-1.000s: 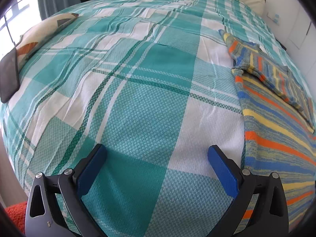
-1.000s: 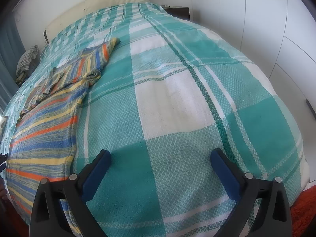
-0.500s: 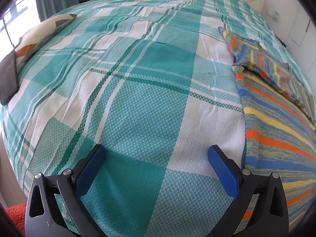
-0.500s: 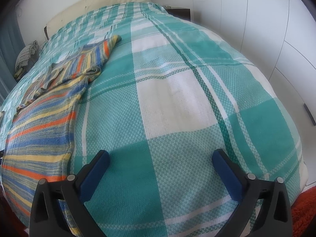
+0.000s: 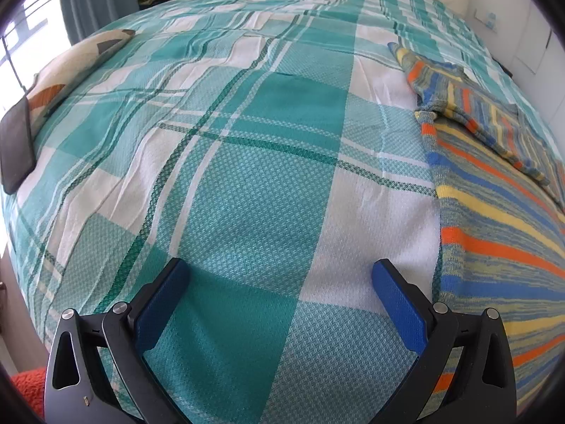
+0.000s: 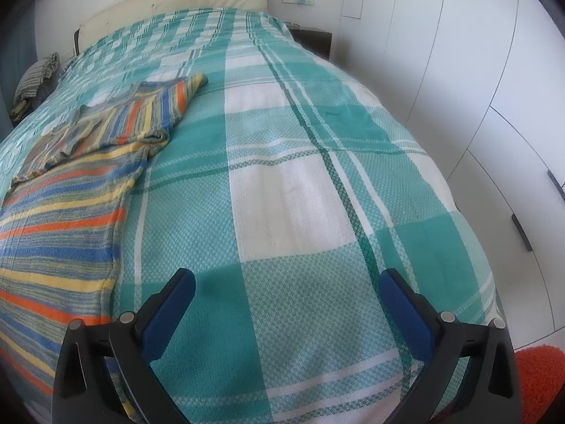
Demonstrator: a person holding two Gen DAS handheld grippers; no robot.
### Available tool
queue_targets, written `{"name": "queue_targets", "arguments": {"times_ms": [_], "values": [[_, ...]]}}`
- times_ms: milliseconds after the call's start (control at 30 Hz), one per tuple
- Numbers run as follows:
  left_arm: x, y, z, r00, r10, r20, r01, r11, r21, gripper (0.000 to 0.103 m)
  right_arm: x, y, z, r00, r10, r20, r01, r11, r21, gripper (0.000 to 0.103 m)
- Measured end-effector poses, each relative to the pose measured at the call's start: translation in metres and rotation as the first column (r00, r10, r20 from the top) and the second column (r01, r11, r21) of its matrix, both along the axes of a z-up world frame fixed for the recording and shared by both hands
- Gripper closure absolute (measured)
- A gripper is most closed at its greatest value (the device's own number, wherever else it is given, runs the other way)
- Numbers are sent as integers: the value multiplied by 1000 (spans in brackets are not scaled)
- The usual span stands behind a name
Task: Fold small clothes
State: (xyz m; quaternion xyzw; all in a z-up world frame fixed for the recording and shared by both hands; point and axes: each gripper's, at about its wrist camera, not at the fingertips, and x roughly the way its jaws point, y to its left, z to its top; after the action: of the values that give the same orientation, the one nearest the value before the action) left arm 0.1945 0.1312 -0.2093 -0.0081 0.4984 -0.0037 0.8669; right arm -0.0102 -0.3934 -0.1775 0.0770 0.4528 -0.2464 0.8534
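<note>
A striped knit garment (image 5: 494,219) in blue, yellow, orange and grey lies flat on the teal plaid bedspread (image 5: 254,162), its upper part folded over itself. In the right wrist view the garment (image 6: 63,212) lies at the left. My left gripper (image 5: 280,275) is open and empty, above the bedspread left of the garment. My right gripper (image 6: 287,282) is open and empty, above the bedspread right of the garment's edge.
A patterned pillow (image 5: 70,67) and a dark flat object (image 5: 16,148) lie at the bed's left side. White wardrobe doors (image 6: 476,88) stand right of the bed. A headboard (image 6: 169,3) and a checked cloth bundle (image 6: 35,77) are at the far end. An orange rug (image 6: 540,381) lies below.
Both grippers have drifted slightly, so the garment sits a little differently in each view. Both stay open and empty.
</note>
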Motion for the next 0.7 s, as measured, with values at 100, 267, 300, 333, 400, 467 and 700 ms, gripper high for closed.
{"name": "queue_targets", "arguments": {"times_ms": [100, 267, 300, 333, 400, 467, 700], "values": [[0, 0, 0, 1000, -3, 4, 3, 1000, 1, 0, 2, 1, -14, 999, 8, -31, -7, 1000, 11, 0], [0, -1, 0, 1000, -6, 4, 6, 1000, 9, 0, 0, 0, -15, 1000, 11, -26, -11, 1000, 19, 0], [0, -1, 0, 1000, -5, 4, 5, 1000, 9, 0, 1, 1, -15, 1000, 12, -28, -11, 1000, 15, 0], [0, -1, 0, 1000, -6, 4, 6, 1000, 9, 0, 1, 1, -15, 999, 11, -30, -11, 1000, 10, 0], [0, -1, 0, 1000, -6, 5, 6, 1000, 10, 0, 1, 3, -15, 1000, 10, -29, -10, 1000, 7, 0], [0, -1, 0, 1000, -6, 5, 6, 1000, 9, 0, 1, 3, -15, 999, 10, -30, -10, 1000, 7, 0], [0, -2, 0, 1000, -6, 5, 6, 1000, 10, 0, 1, 3, -15, 999, 10, -31, -10, 1000, 3, 0]]}}
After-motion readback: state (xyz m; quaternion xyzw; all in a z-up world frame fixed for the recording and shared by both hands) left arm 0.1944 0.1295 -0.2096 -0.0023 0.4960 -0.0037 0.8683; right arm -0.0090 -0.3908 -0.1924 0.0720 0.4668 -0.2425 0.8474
